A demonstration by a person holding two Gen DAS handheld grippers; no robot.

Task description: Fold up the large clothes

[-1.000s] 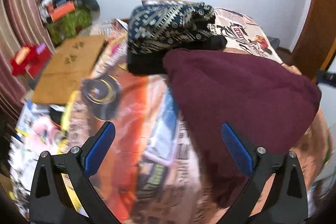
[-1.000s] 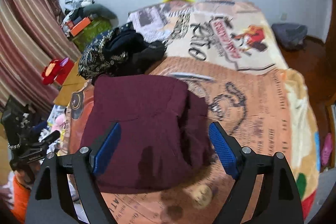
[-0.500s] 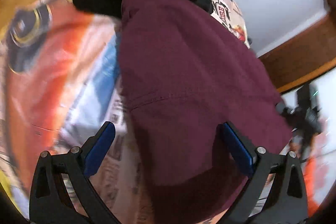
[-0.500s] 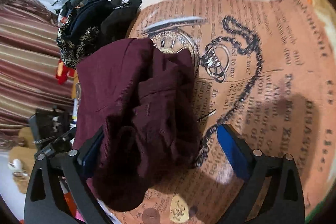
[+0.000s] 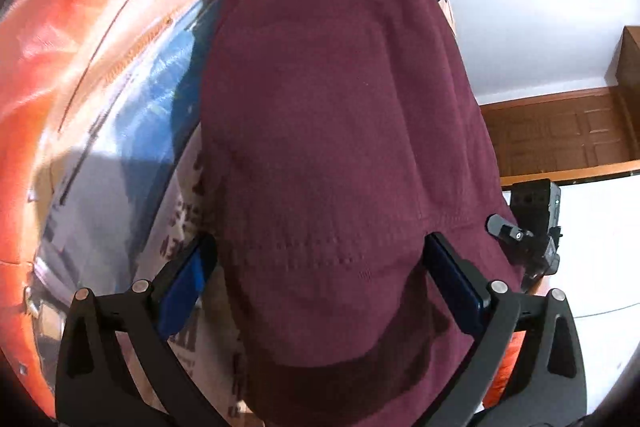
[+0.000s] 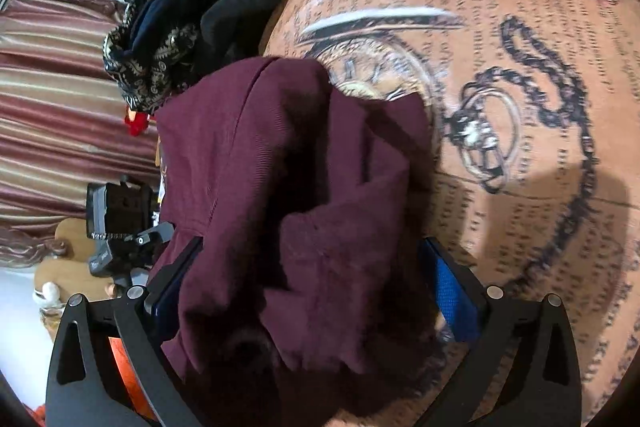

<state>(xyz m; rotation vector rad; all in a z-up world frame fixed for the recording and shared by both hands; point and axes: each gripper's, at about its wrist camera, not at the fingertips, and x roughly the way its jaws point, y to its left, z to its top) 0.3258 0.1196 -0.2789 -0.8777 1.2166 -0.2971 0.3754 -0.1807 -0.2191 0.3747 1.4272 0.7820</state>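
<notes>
One maroon garment [image 5: 340,155] lies folded on the printed bedspread [image 5: 100,67], and both grippers reach toward its near edge. The left gripper [image 5: 320,291] has its two fingers spread wide, one blue pad [image 5: 184,287] just off the garment's left edge over the bedspread, the other over its right side; the cloth fills the gap between them, and whether either pad touches it cannot be told. The right gripper [image 6: 312,291] is likewise spread, its two pads flanking a bunched, creased part of the same garment [image 6: 280,167]; the left pad [image 6: 172,291] sits against the cloth's edge, the right one [image 6: 448,291] just beside it above the bedspread [image 6: 540,107]. Nothing is pinched in either view.

At the garment's far end sits one pile of dark clothes [image 6: 188,39]: a navy piece patterned in cream and at least one black piece, touching the maroon cloth. Each wrist view catches the other gripper's black body at the garment's side, right in the left view [image 5: 532,227] and left in the right view [image 6: 120,223]. A striped curtain [image 6: 52,127] hangs at far left, and a wooden door [image 5: 560,131] stands at right.
</notes>
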